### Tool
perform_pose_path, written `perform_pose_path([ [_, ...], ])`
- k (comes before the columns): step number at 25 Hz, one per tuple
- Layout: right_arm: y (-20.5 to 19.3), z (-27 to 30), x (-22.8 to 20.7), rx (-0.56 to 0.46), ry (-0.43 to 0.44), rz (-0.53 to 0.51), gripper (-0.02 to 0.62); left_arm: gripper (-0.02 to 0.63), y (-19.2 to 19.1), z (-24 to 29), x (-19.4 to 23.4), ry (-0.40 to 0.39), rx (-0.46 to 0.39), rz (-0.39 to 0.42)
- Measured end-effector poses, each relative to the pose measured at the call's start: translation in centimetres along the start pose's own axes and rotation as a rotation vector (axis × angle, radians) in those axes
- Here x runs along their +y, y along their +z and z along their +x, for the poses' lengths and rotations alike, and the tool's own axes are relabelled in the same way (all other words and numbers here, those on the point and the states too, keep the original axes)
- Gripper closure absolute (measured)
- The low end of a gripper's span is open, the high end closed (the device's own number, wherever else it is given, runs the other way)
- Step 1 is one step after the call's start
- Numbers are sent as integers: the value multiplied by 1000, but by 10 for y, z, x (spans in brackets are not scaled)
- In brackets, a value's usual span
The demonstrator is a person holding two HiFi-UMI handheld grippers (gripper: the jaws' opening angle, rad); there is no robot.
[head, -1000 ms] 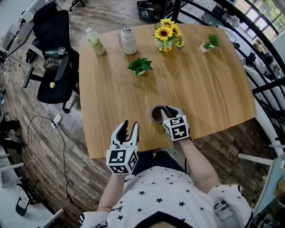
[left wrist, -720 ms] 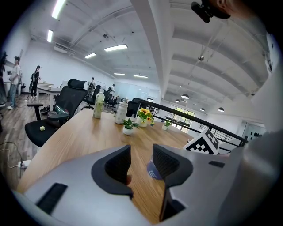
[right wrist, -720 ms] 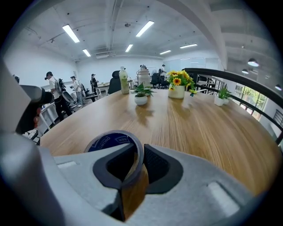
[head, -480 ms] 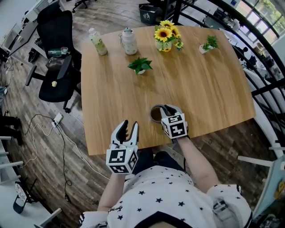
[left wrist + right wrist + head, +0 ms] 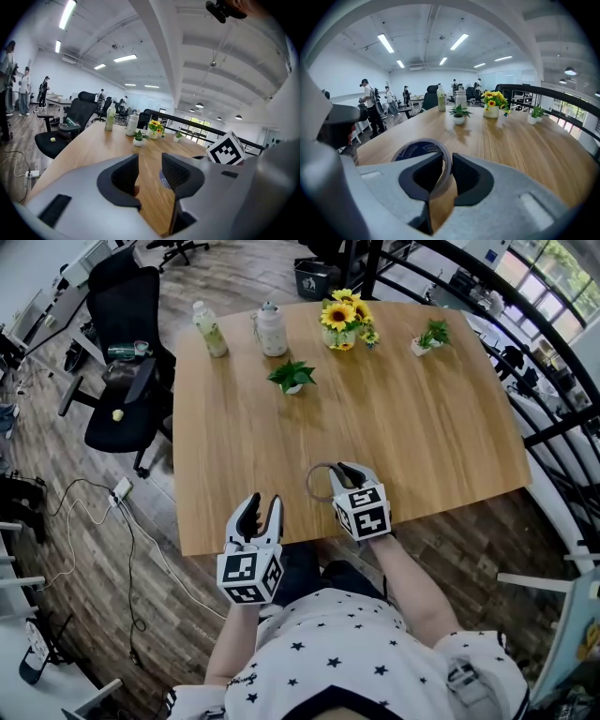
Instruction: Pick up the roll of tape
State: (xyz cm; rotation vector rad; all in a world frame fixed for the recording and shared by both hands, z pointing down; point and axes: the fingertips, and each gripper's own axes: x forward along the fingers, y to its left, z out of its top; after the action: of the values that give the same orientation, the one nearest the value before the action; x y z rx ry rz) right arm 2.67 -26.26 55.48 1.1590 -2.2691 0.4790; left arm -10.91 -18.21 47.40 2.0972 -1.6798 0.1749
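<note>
You have bright, even light here. Ceiling strip lights (image 5: 386, 43) run overhead, and daylight enters through the windows (image 5: 553, 259) at the head view's upper right. Shadows on the worktop (image 5: 422, 418) are soft and short. Every view bulges fisheye-style; both gripper views darken to black at the corners. Nearest the lens, the right hand-held gripper (image 5: 447, 164) looks soft, the far room sharper.

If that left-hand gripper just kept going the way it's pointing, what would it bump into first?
Probably the bare wooden table, just ahead: the left gripper tilts slightly downward over its near edge, open jaws empty. Depth is hard to judge.
</note>
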Motion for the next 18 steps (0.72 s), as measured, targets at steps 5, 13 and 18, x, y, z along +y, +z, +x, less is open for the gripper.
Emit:
perform_pose_path([
  [5,9,-24,12,-51,15,-9,525,457,-1,-17,-6,13,-18,5],
  [13,21,-64,29,-130,26,-24,525,457,-4,-44,-20,20,-51,14],
  [18,27,-87,41,-173,35,-34,525,457,-5,-61,-26,23,-64,19],
])
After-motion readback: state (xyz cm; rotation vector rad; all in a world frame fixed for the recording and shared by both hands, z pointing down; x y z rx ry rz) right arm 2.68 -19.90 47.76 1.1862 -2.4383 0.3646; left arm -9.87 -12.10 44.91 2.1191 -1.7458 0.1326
